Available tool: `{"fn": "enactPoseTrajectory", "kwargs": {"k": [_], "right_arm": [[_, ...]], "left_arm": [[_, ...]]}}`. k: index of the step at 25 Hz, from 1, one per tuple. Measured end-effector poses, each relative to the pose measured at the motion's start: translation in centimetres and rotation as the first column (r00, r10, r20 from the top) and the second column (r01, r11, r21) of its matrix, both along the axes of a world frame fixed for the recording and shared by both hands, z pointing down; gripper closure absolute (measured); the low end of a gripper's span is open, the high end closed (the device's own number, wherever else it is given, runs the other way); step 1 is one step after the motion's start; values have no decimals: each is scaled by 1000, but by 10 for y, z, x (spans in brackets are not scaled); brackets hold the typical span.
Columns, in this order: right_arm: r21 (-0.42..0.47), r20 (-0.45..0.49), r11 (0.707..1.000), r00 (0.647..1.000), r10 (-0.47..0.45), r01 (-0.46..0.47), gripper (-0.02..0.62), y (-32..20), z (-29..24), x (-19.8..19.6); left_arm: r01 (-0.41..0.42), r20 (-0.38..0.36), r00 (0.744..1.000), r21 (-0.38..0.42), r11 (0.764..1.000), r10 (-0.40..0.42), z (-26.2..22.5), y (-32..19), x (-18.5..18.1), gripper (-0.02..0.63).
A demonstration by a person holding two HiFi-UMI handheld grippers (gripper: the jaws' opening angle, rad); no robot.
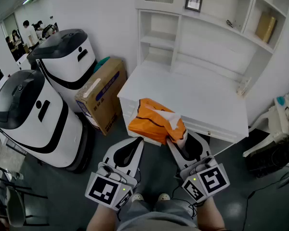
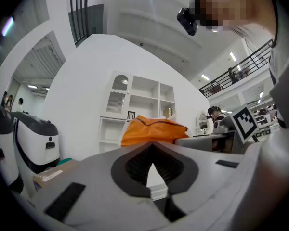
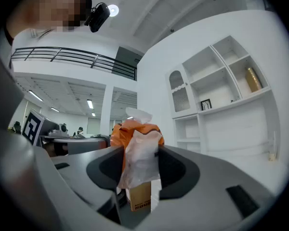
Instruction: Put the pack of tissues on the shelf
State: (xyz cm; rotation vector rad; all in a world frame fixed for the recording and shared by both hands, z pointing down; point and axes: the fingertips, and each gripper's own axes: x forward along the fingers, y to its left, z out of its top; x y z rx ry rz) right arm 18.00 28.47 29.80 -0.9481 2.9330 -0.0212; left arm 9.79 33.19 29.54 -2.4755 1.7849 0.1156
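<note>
1. Pack of tissues: orange wrapper with a clear plastic end. It is held up over the front left corner of the desk and is not on any shelf. Whether it touches the desk top cannot be told.
2. Right gripper: jaws pinching the near end of the pack. Its own view shows clear film and orange wrapper standing between the pads.
3. Left gripper: jaws pressed together at the tips with nothing between them. It sits just beside the pack, on its left.
4. Desk: white, with its top bare apart from a small pale item at the right rear edge.
5. Shelf unit: white, rising from the back of the desk against the wall, with open compartments on several levels.
6. Picture frame: small and dark, standing upright on an upper shelf.
7. Tan box: stands in the upper right compartment.
8. Cardboard box: brown and taped, standing on the floor against the left side of the desk.
9. Two white-and-black machines: rounded bodies, left of the cardboard box.
10. Floor: dark grey.
11. People: seen far off at upper left, in an open area.
</note>
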Motion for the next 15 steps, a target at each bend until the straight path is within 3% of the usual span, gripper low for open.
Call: {"fn": "enactPoseTrajectory", "kwargs": {"k": [15], "right_arm": [[15, 3, 1000, 1000, 24, -24, 403, 5, -6, -5]], "left_arm": [[-20, 2, 1000, 21, 1000, 20, -9, 2, -6, 571]]}}
